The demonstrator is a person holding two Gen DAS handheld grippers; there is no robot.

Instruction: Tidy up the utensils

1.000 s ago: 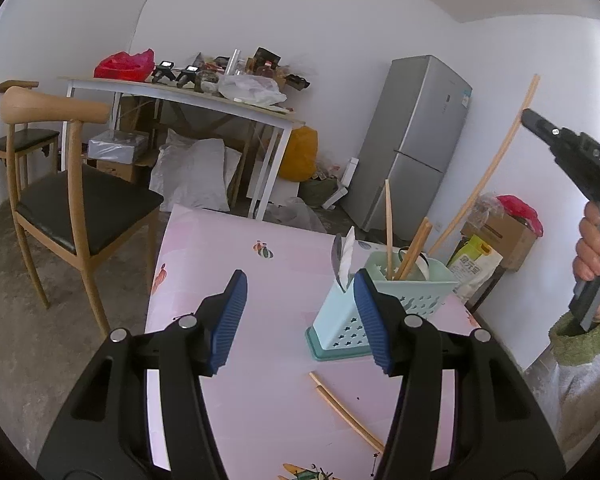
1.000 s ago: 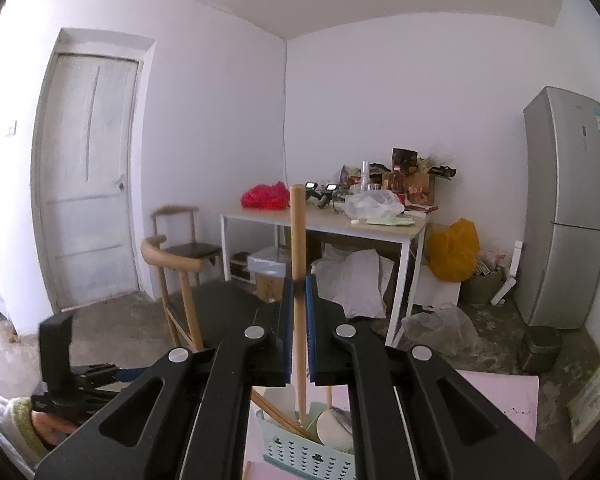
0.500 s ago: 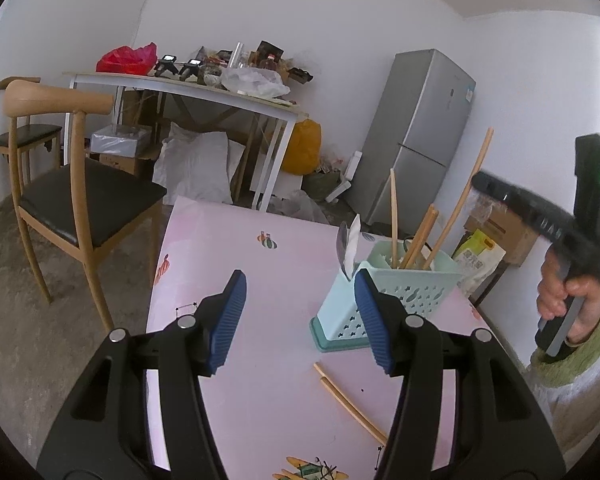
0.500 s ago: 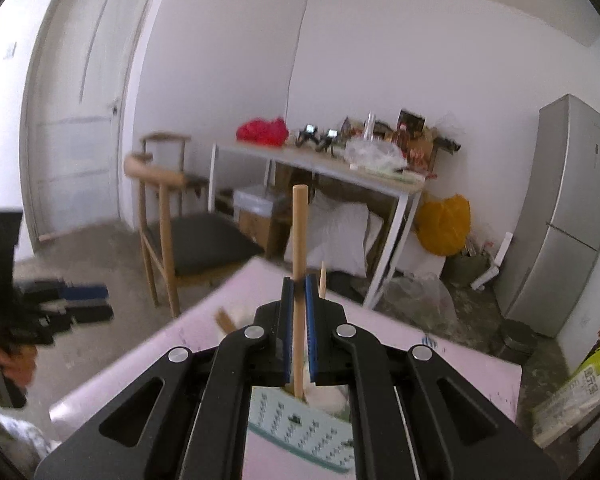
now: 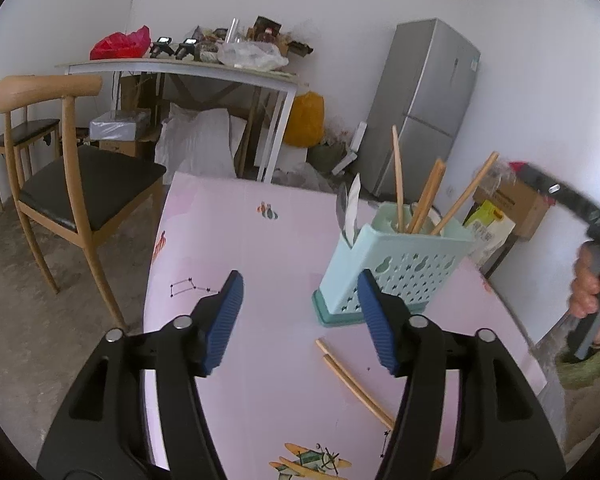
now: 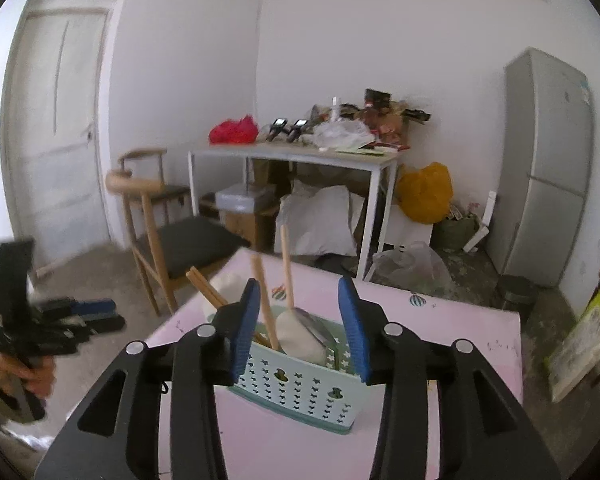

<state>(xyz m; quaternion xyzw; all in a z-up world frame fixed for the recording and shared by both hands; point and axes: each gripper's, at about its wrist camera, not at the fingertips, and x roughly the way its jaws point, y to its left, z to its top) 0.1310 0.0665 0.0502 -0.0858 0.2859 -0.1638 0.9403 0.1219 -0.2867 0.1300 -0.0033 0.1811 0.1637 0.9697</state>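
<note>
My right tool [image 6: 302, 328] hangs over the mint utensil basket [image 6: 300, 380], its jaws opening, the pads apart and pressing on nothing; through the gap I see the basket and the wooden chopsticks [image 6: 265, 308] standing in it, clear of the pads. A white spoon [image 6: 300, 334] leans in the same basket. In the left wrist view the basket [image 5: 396, 268] stands on the pink bench [image 5: 260, 248] toward its right edge, with chopsticks [image 5: 424, 200] and spoons poking out of the top. My left tool [image 5: 300, 320] is held low over the bench, just beside the basket's near corner, its jaws opening too with only bare bench between them. Two more chopsticks [image 5: 352, 380] lie flat on the bench in front of the basket, toward the near right corner, partly hidden behind my left tool's right finger.
</note>
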